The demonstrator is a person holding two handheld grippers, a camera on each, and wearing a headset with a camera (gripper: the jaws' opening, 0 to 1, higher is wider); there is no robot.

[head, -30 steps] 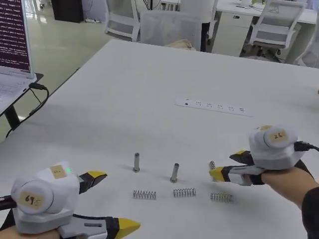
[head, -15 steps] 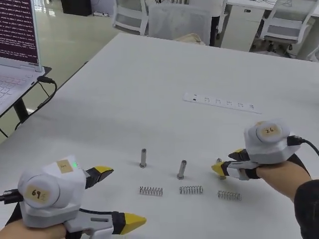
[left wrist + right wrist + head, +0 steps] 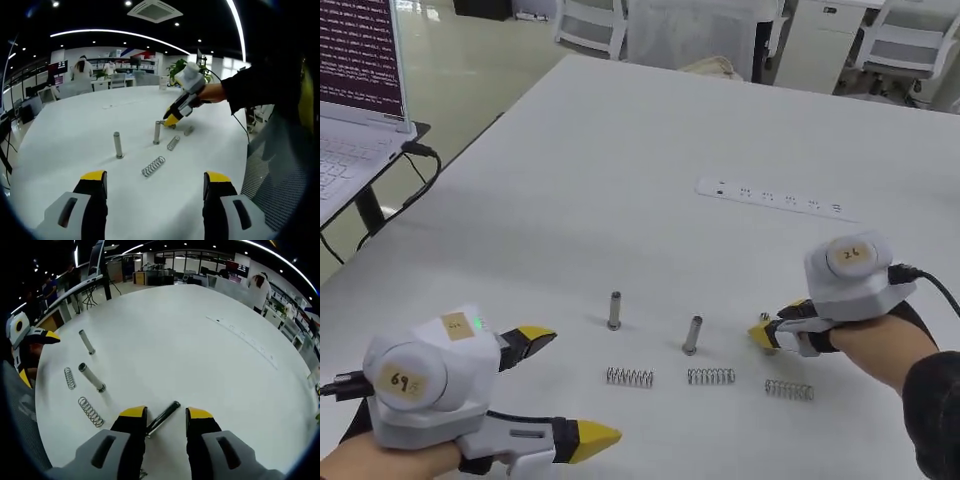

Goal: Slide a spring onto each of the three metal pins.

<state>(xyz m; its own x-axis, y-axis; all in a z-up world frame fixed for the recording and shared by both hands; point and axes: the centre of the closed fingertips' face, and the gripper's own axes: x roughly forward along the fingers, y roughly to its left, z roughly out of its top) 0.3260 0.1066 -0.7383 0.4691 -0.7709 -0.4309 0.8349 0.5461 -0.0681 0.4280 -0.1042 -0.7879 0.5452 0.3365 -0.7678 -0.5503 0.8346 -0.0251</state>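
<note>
Right gripper (image 3: pixel 165 416) straddles the third pin (image 3: pixel 171 409), jaws partly spread; contact cannot be told. Left gripper (image 3: pixel 155 177) hangs near, jaws wide apart and empty. The left pin (image 3: pixel 615 310) and middle pin (image 3: pixel 693 335) stand upright behind three loose springs (image 3: pixel 710 376), with bare table (image 3: pixel 620 190) all around.

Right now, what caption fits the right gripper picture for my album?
Right gripper, open, straddles one pin on the white table, a spring nearby.

Bare metal pins (image 3: pixel 615 309), springs (image 3: pixel 629 377) lying alongside
</note>
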